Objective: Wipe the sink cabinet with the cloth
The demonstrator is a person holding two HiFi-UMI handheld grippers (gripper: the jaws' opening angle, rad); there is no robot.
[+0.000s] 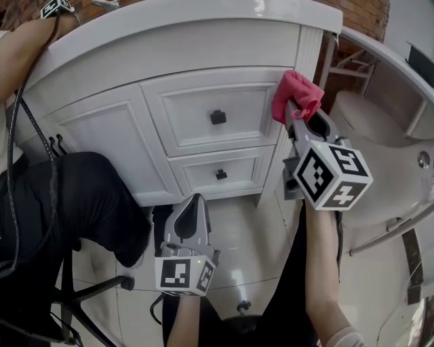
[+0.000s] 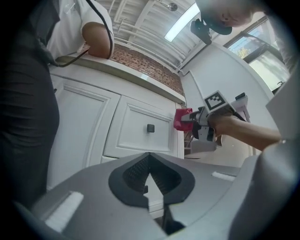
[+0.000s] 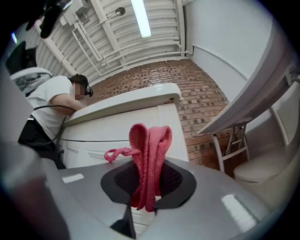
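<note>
The right claw (image 1: 296, 108) grips a crumpled pink fabric cloth (image 1: 293, 89) by the corner of the white panelled sink cabinet (image 1: 108, 135); the left claw (image 1: 196, 198) is closed, empty.

Person in black trousers (image 1: 74, 196) is sitting at the left on a black chair (image 1: 88, 293), black cable (image 1: 35, 129) hanging alongside; brick wall (image 1: 369, 15) showing far right.

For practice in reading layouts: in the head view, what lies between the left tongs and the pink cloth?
Head view: the lower drawer with its black knob, then the upper drawer's corner, separate the left tongs from the cloth.
</note>
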